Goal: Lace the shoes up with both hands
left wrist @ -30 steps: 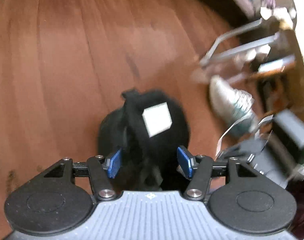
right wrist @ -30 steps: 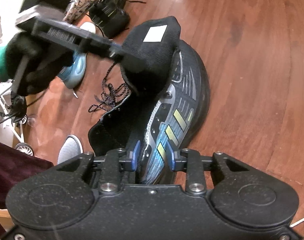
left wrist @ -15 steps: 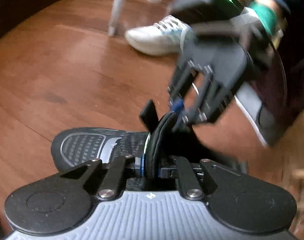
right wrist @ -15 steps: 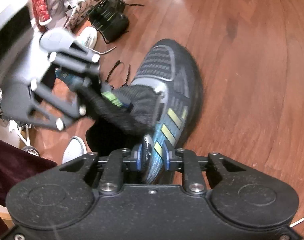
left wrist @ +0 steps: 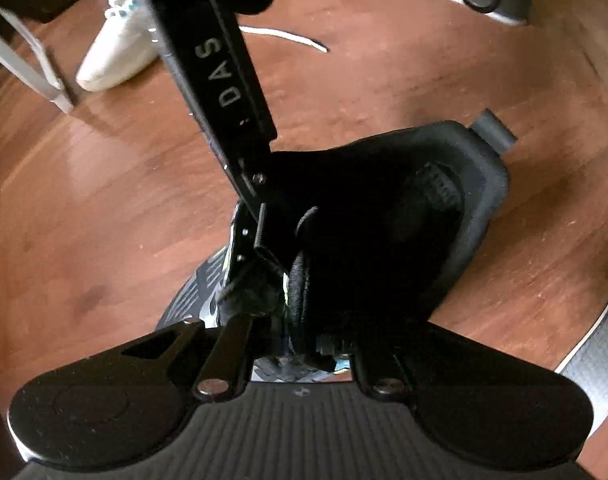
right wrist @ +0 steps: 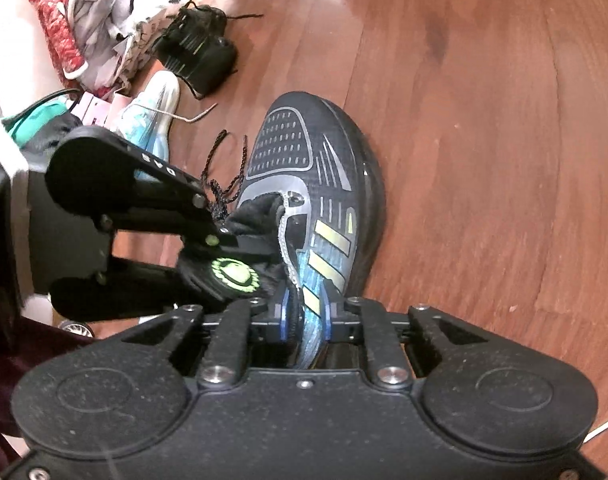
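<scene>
Our right gripper (right wrist: 304, 322) is closing, its two blue pads (right wrist: 282, 320) pinching the side wall of the dark sneaker (right wrist: 304, 148) just below the yellow-green stripes (right wrist: 329, 240). The shoe's wall runs straight out from between the pads, and its perforated grey toe points away from us, resting on the wooden floor (right wrist: 483, 120).

To the left of those pads, our left gripper (right wrist: 240, 246) reaches in from the side, clamped on the black tongue (right wrist: 256, 212) with its round green logo (right wrist: 234, 274). In the left wrist view, that gripper (left wrist: 300, 346) sits with its jaws drawn tight on the padded tongue edge (left wrist: 300, 276), and the shoe's black collar and heel tab (left wrist: 493, 130) lie beyond to the right. The right gripper's black body crosses above it.

A loose black speckled lace (right wrist: 224, 184) trails on the floor just past the left gripper. Farther out to the left lie a pale blue shoe (right wrist: 152, 120), a black shoe (right wrist: 200, 54), and a heap of clothing (right wrist: 84, 12). The left view also shows a white sneaker (left wrist: 116, 56) well beyond the shoe.
</scene>
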A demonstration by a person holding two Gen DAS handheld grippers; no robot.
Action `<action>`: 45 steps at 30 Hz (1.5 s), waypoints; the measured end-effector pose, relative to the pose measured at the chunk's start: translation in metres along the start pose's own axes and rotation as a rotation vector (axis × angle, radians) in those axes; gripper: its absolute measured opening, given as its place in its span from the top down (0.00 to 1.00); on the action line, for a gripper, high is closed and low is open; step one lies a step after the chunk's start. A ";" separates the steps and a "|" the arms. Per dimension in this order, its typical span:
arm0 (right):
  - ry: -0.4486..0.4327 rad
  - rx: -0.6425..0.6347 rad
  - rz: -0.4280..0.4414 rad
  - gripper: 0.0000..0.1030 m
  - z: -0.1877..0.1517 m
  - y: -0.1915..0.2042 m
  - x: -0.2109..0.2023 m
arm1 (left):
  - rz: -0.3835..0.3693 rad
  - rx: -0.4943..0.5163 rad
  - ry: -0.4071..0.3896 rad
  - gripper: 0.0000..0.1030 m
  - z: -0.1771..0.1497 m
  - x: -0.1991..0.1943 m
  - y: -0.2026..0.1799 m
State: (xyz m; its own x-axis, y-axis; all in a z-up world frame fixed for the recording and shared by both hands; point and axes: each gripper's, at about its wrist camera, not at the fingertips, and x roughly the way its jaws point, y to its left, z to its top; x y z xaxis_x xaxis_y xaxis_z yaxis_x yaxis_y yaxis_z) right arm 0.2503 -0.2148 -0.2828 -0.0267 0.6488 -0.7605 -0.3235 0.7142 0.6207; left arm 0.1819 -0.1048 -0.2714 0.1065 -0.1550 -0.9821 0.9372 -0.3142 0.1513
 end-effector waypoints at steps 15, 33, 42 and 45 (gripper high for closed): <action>-0.018 0.040 0.026 0.91 -0.002 -0.005 -0.003 | -0.130 -0.250 -0.121 0.37 -0.038 -0.039 0.041; -0.027 0.090 0.051 0.91 -0.006 -0.012 -0.006 | -0.057 -0.690 -0.185 0.78 -0.036 -0.020 0.050; -0.023 0.028 0.042 0.91 -0.004 -0.002 -0.004 | -0.078 -0.747 -0.210 0.78 -0.037 -0.021 0.046; -0.014 -0.049 0.039 0.88 -0.001 0.010 -0.004 | -0.101 -0.830 -0.291 0.78 -0.065 -0.055 0.056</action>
State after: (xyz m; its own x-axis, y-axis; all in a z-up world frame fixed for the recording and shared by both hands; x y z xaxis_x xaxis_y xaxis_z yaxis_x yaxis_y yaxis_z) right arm 0.2460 -0.2104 -0.2742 -0.0272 0.6796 -0.7331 -0.3686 0.6749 0.6393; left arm 0.2499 -0.0524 -0.2159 0.0276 -0.4314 -0.9017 0.8882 0.4245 -0.1759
